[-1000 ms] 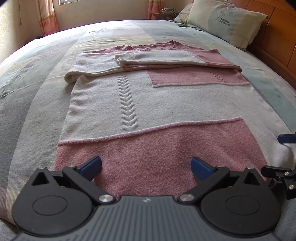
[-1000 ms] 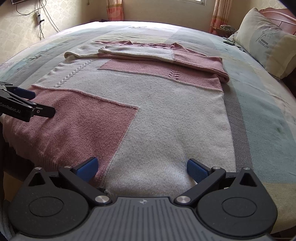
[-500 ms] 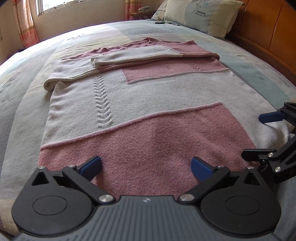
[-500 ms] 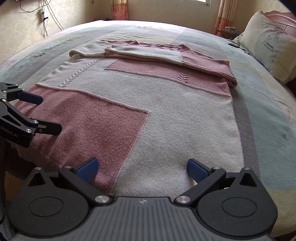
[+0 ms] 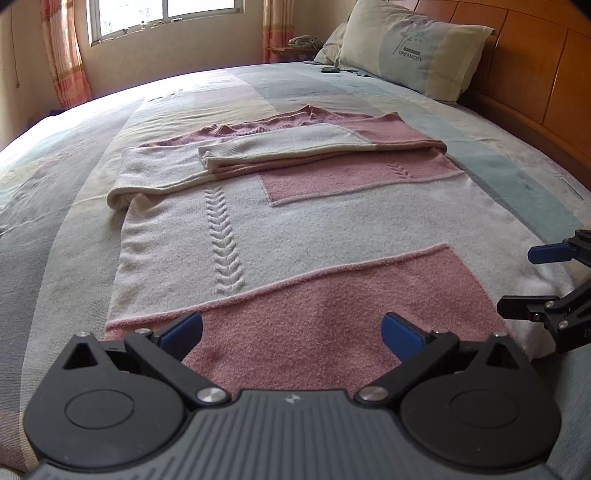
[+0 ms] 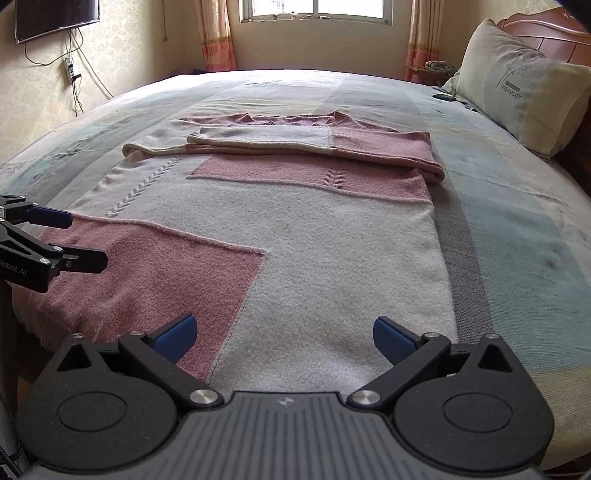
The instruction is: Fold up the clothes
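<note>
Both grippers hang wide open over a knit sweater's hem.
Left gripper (image 5: 291, 334) and right gripper (image 6: 284, 338) face the fuzzy pink-and-cream sweater (image 5: 295, 221), sleeves folded ahead.

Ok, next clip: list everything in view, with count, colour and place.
Knitted sweater: one, pink and cream patchwork, flat on the bed, sleeves folded across the chest.
Bedspread: one, pale striped, under the sweater.
Pillow: one, cream and grey, at the wooden headboard.
Window: one, curtains either side.
Wall television: one, black, upper left.
Left gripper: open, over the pink hem.
Right gripper: open, over the cream hem.
</note>
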Demonstrator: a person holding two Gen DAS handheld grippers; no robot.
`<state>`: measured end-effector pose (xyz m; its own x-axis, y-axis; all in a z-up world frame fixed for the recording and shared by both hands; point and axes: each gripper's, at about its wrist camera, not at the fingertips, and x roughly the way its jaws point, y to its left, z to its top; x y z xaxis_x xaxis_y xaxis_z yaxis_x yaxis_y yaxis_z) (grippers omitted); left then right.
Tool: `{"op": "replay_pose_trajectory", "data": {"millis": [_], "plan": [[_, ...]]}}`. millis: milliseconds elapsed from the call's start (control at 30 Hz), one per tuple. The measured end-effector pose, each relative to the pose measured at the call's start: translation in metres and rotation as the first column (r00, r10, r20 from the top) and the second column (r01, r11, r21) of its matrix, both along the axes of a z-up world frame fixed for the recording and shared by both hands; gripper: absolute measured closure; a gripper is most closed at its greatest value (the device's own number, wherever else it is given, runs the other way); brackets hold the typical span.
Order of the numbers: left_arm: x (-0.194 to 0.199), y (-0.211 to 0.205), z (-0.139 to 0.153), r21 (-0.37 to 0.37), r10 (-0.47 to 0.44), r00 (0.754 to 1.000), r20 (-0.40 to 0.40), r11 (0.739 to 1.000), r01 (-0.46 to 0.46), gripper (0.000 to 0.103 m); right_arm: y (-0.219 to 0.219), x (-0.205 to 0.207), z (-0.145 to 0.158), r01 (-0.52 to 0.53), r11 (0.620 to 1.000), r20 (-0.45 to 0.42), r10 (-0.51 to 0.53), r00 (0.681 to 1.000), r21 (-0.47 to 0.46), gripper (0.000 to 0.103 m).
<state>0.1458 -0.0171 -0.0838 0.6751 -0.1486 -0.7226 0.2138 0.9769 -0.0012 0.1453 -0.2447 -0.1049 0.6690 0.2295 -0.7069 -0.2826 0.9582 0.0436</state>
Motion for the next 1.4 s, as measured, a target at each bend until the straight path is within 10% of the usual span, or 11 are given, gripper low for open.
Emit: {"op": "replay_pose_trajectory", "data": {"millis": [400, 600, 933, 1233, 1400], "plan": [[0.002, 0.004, -0.016, 0.007, 0.009, 0.999, -0.051, 1.000, -0.008, 0.001, -0.028, -0.007, -0.001, 0.010, 1.000, -0.088, -0.012, 0.996, -0.025, 0.000], [-0.007, -0.001, -0.006, 0.055, -0.059, 0.998, -0.019, 0.997, 0.059, 0.001, 0.002, -0.020, 0.014, -0.202, 0.969, -0.006, 0.204, 0.979, -0.143, 0.000], [-0.025, -0.005, -0.001, 0.118, -0.132, 0.991, -0.006, 0.984, 0.132, 0.001, 0.051, -0.043, -0.004, -0.509, 0.701, -0.072, 0.551, 0.831, -0.500, 0.000], [-0.045, -0.003, 0.003, 0.127, -0.112, 0.993, 0.037, 0.986, 0.107, 0.001, 0.081, -0.071, -0.045, -0.491, 0.372, -0.094, 0.715, 0.693, -0.787, 0.000], [-0.057, -0.002, 0.005, 0.131, -0.099, 0.993, 0.061, 0.987, 0.090, 0.001, 0.089, -0.083, -0.064, -0.427, 0.313, -0.031, 0.775, 0.631, -0.848, 0.000]]}}
